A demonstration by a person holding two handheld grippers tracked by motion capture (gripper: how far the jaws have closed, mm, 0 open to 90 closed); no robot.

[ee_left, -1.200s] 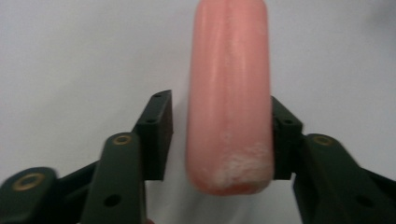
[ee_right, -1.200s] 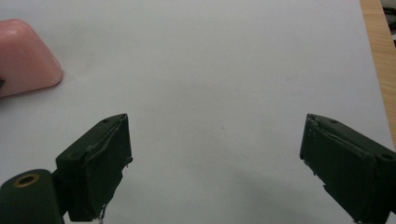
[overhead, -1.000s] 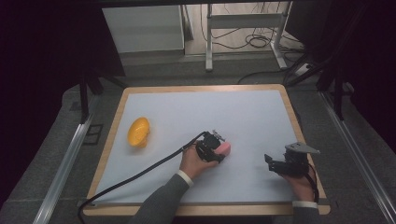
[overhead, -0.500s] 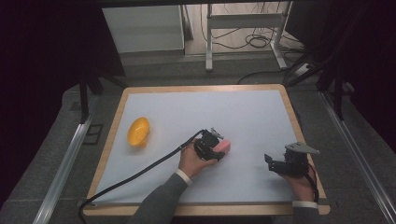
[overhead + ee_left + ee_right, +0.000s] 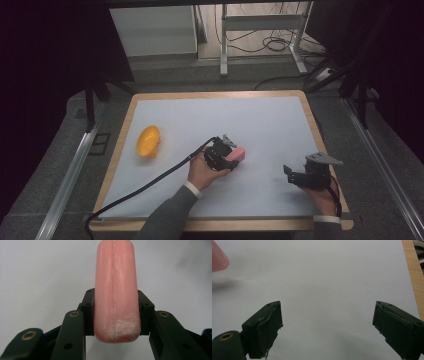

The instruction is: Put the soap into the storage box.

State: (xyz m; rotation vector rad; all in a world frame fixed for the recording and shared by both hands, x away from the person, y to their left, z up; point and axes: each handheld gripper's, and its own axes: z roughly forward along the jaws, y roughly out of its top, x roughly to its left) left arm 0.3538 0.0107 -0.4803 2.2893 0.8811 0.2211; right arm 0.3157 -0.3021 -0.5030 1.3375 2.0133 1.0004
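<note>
A pink, rounded bar (image 5: 115, 290) with white scuffs stands between my left gripper's (image 5: 116, 315) black pads, which press on both of its sides. In the high view that left gripper (image 5: 226, 156) holds the pink bar (image 5: 239, 153) near the middle of the white mat (image 5: 260, 125). My right gripper (image 5: 292, 175) rests near the mat's front right, its jaws wide apart with nothing between them. From the right gripper view (image 5: 327, 325) a corner of the pink bar (image 5: 218, 257) shows at the upper left. An orange bowl-like object (image 5: 148, 141) lies on its side at the left.
The mat sits in a wooden frame (image 5: 310, 112). A black cable (image 5: 150, 185) trails from the left gripper over the front edge. Behind the table are a white cabinet (image 5: 152, 30), metal legs (image 5: 223, 40) and floor cables (image 5: 280, 45).
</note>
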